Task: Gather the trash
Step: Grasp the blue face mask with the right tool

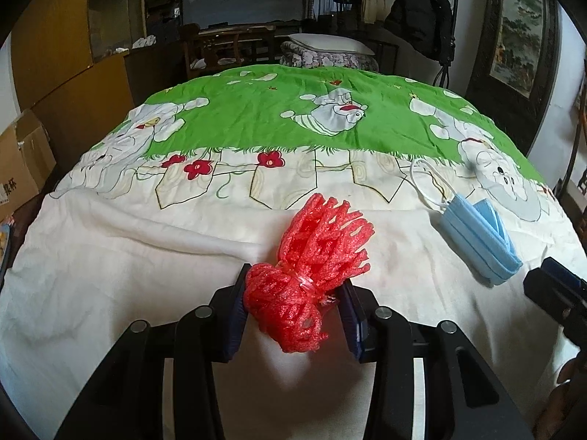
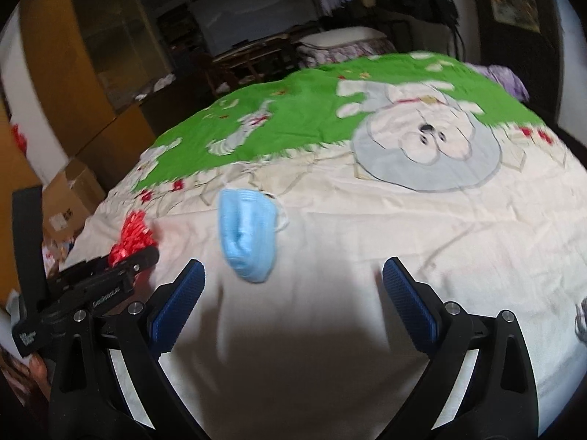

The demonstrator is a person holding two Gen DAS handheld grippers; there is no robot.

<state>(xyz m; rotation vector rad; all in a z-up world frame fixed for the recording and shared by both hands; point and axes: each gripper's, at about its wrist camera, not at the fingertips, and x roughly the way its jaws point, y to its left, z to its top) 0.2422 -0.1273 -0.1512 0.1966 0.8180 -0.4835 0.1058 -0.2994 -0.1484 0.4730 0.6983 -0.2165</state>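
The right wrist view is smeared with motion blur, so the bedspread print and the room behind are soft there. In the left wrist view only the tip of the right gripper (image 1: 550,286) shows, cut off at the right edge. The lower end of the red foam net (image 1: 312,275) hangs toward the camera between the pads, hiding the sheet under it. Print on the cardboard box (image 1: 22,168) beside the bed is cut off by the edge and too small to read; small white lettering on the left gripper's body in the right wrist view is blurred beyond reading.

The left gripper (image 1: 295,308) has its fingers (image 1: 234,315) pressed against both sides of the red foam net, pinching its bunched, tied waist just above the bed (image 1: 146,256). The right gripper (image 2: 291,286) has its fingers (image 2: 179,300) spread wide, with nothing between them. The blue face mask (image 2: 247,234) lies folded on the bed just beyond them, untouched, to the right of the net.
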